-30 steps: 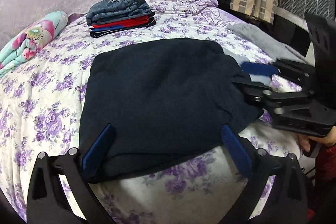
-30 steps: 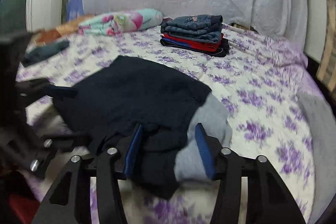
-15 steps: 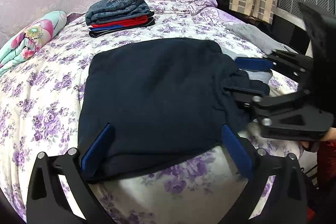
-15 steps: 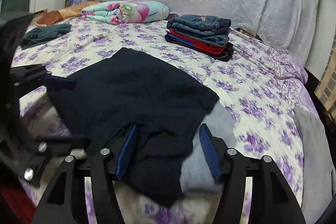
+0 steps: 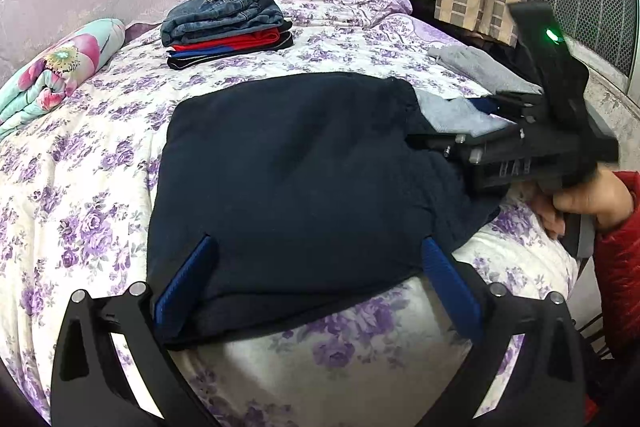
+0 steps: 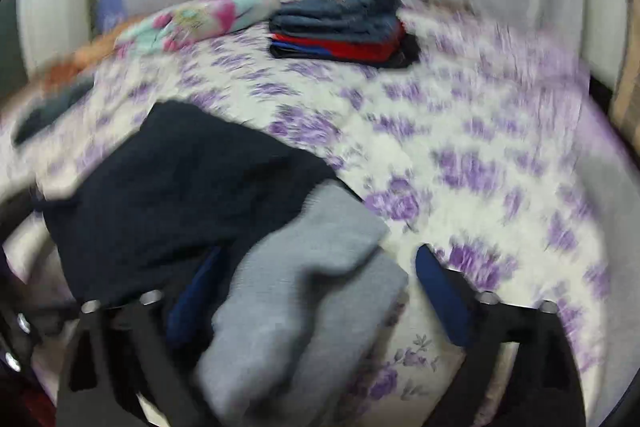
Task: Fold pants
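Observation:
The dark navy pants lie folded flat on the flowered bed. My left gripper is open, its blue pads wide apart on either side of the pants' near edge. At the pants' right side a grey part of the fabric sticks out. My right gripper is there with its jaws opening. The grey fabric lies loose between the pads, which do not press on it. In the left wrist view the right gripper lies at the pants' right edge, held by a hand in a red sleeve. The right wrist view is blurred.
A stack of folded jeans and red clothes sits at the far side of the bed. A rolled flowered blanket lies at the left, and a grey garment at the right edge. The bedspread is bare left of the pants.
The right gripper has let go of the bunched dark and grey fabric, spread its fingers wide and swung sideways with a roll. The left gripper and the pants' near edge have stayed put.

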### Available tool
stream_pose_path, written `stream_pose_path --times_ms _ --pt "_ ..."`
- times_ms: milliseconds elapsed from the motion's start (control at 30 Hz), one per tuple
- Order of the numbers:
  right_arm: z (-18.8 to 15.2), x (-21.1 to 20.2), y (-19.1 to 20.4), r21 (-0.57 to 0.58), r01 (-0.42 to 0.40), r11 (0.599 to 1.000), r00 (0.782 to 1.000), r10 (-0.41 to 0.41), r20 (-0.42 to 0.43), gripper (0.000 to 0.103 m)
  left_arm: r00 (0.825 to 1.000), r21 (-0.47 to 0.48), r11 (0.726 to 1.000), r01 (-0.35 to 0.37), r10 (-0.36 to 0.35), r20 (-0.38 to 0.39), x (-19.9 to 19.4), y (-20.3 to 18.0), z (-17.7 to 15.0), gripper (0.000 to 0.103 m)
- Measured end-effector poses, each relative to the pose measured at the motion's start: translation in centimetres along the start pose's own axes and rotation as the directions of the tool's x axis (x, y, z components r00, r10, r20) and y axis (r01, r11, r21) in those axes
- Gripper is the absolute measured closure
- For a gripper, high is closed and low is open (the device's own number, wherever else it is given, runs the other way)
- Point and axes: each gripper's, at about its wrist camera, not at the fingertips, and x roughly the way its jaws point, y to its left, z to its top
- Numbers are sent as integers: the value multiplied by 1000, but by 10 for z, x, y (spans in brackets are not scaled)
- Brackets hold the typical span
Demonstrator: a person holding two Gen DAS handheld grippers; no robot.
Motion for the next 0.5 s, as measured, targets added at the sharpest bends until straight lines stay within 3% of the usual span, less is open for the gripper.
stream_pose_path --times_ms 67,100,133,167,200,267,367,467,500 --pt "-3 -10 -22 126 -143 982 990 140 35 5 1000 1 1000 11 -11 -2 0 2 0 4" --pt "-9 -14 -42 248 -264 932 964 261 44 5 1000 -2 1000 27 -27 1 -2 4 0 4" --pt "-12 -15 -54 319 -323 891 944 325 48 5 999 -6 999 45 -45 5 -4 6 -1 4" --pt "-19 -14 -73 426 -399 812 908 414 62 5 998 -12 998 67 -67 10 -8 10 -1 4" --pt "-24 -15 -85 484 -446 753 880 468 82 5 995 -25 995 100 -100 16 -13 16 -2 4" --pt "-30 -19 -97 527 -507 682 838 532 118 5 986 -72 984 164 -162 26 -25 34 -6 4" --pt "-30 -16 -99 553 -524 647 816 569 107 5 982 -157 970 186 -185 22 -36 63 -11 4" --pt "-22 -3 -91 528 -496 690 826 562 41 5 986 -301 941 151 -165 -20 -32 105 -19 5" --pt "-16 2 -83 499 -477 723 838 545 12 5 975 -400 897 189 -220 -32 -23 122 -25 5"
